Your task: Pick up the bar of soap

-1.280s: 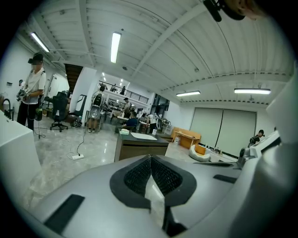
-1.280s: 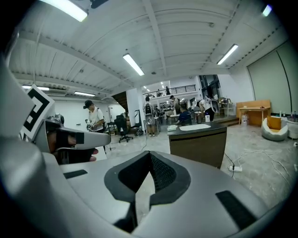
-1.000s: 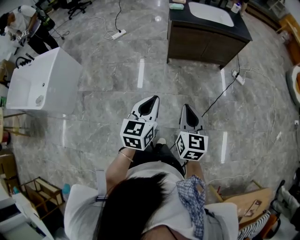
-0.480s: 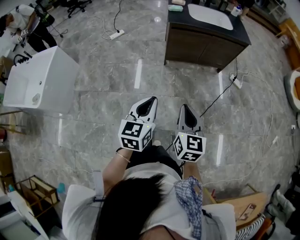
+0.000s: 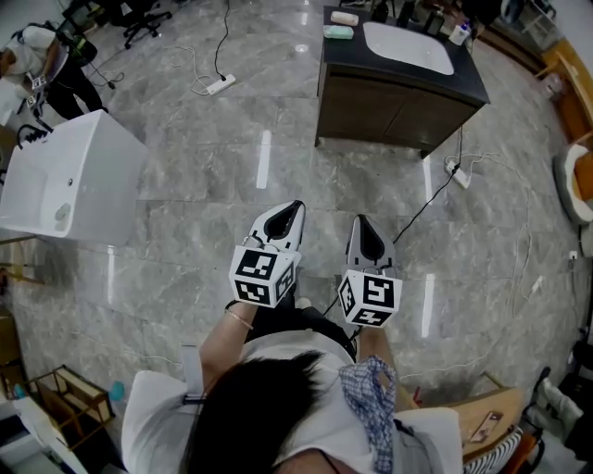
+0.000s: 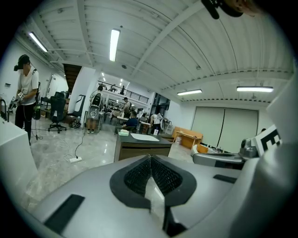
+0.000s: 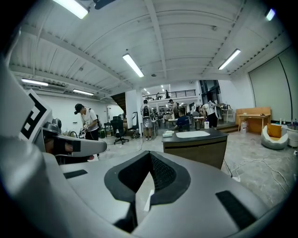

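Note:
A pale green bar of soap (image 5: 338, 32) lies on the left end of a dark vanity counter (image 5: 471, 81), beside a cream bar (image 5: 345, 18) and a white sink basin (image 5: 408, 46). The counter is far ahead across the floor. In the left gripper view the green soap (image 6: 123, 132) is small and distant; in the right gripper view the soap (image 7: 168, 133) sits left of the basin. My left gripper (image 5: 295, 205) (image 6: 150, 156) and right gripper (image 5: 359, 220) (image 7: 150, 153) are held side by side at waist height, pointing at the vanity. Both are shut with nothing between their jaws.
A white tub (image 5: 65, 176) stands on the floor at the left, with a person (image 5: 37, 56) behind it. A power strip (image 5: 213, 85) and cables (image 5: 435, 190) lie on the grey marble floor. Wooden furniture (image 5: 482, 412) is at the lower right.
The vanity has come further into view and sits lower in the head view, as the person carries both grippers forward. Both grippers stay shut and side by side.

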{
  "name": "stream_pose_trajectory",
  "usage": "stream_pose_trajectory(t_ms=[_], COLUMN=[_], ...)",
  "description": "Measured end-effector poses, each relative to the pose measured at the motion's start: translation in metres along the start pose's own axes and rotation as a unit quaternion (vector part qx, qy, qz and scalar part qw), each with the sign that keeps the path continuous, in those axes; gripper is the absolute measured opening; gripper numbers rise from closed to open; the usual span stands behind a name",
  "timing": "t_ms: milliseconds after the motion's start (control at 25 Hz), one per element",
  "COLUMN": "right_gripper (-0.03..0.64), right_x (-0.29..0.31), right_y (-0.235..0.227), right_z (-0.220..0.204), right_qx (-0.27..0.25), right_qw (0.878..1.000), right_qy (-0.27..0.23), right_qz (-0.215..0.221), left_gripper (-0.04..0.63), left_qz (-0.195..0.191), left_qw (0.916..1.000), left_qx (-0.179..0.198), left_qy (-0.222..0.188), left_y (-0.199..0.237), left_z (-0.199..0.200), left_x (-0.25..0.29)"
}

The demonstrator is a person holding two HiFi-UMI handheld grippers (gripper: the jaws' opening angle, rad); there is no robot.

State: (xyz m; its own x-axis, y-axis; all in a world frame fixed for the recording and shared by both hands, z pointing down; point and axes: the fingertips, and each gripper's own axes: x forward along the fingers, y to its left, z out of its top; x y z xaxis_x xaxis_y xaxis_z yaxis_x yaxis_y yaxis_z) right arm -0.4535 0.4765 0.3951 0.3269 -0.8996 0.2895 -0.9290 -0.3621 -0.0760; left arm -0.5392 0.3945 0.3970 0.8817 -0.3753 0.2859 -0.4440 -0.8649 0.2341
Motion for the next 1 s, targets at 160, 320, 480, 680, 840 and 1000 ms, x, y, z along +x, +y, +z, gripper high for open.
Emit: stream_pose_trajectory(t_ms=[160, 320, 480, 680, 840, 1000], right_gripper=[0.014, 0.014, 0.014, 0.014, 0.014, 0.014], right_x=[0.031, 0.065, 0.09, 0.121, 0.146, 0.164], right_y=[-0.005, -0.01, -0.008, -0.001, 0.003, 0.009], right_z=[0.015, 0.028, 0.036, 0.047, 0.053, 0.059], right_qx=[-0.003, -0.004, 0.0, 0.005, 0.008, 0.005], right_qw=[1.0, 1.0, 1.0, 1.0, 0.999, 0.999], right_qy=[0.0, 0.002, 0.003, 0.003, 0.004, 0.007], right_qz=[-0.007, -0.015, -0.021, -0.03, -0.041, -0.047], left_gripper=[0.012, 0.012, 0.012, 0.012, 0.012, 0.012], left_qz=[-0.005, -0.011, -0.012, -0.014, -0.027, -0.037], left_qw=[1.0, 0.9999, 0.9999, 0.9998, 0.9995, 0.9991], left_qx=[-0.003, -0.001, -0.001, 0.003, 0.004, 0.005], left_qy=[0.002, 0.005, 0.009, 0.017, 0.018, 0.019], left_y=[0.021, 0.039, 0.061, 0.09, 0.111, 0.126], left_z=[0.015, 0.028, 0.04, 0.053, 0.064, 0.075], left_x=[0.027, 0.053, 0.07, 0.087, 0.102, 0.115])
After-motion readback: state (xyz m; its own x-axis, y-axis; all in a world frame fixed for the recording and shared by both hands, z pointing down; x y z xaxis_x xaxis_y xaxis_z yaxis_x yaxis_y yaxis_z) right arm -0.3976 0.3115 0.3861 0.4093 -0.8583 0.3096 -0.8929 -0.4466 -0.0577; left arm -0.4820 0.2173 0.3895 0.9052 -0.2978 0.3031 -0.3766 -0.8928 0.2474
